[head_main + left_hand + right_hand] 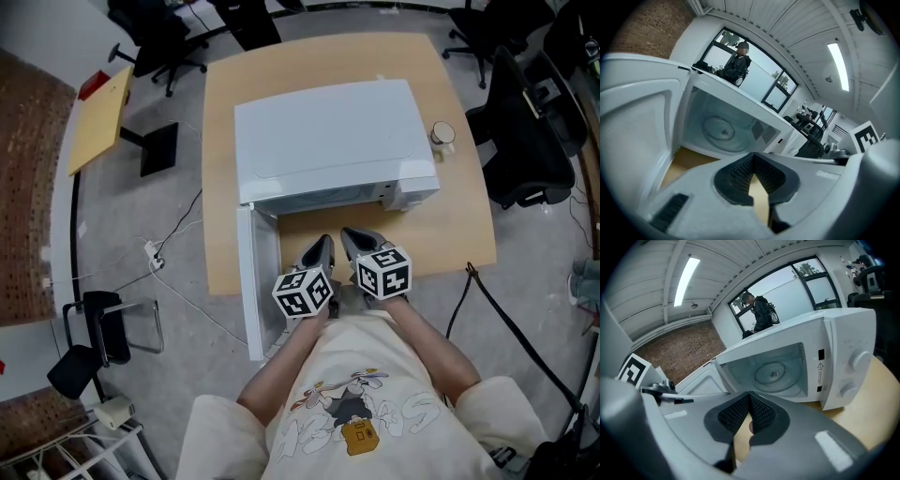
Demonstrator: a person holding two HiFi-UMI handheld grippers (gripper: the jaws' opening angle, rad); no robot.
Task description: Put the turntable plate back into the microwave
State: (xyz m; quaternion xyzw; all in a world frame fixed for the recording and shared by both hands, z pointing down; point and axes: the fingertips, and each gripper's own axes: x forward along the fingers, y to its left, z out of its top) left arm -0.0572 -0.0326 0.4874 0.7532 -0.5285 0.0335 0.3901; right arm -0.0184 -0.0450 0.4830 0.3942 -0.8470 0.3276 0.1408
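- The left gripper (752, 158) has its jaws pressed together, the ribbed pads meeting at the tip. Nothing is between them, and only bare table shows through the gap lower down.
- The right gripper (749, 397) is the same, with jaws together and empty.
- The two grippers sit side by side close to the person's body. Both point toward 12 o'clock and tilt a little downward.
- They stop just short of the microwave (328, 131), over the strip of table (441, 239) in front of its mouth. Neither touches it.
- The door (255, 281) stands swung out at 9 o'clock of the left gripper and runs back toward 7 o'clock. This leaves the opening free for both grippers.
- The plate (774, 372) appears as a round disc with a small hub at its centre. It lies flat on the floor inside the microwave, at 12 o'clock of both pairs of jaws.
- It looks seated and centred, though I cannot be sure the disc is not the bare floor recess. No other plate shows on the table.
- With the plate apparently in place and both jaws empty, the placing looks done. The grippers seem held low and back to stay out of the opening.
- The door is not yet shut, so closing it may be what remains.
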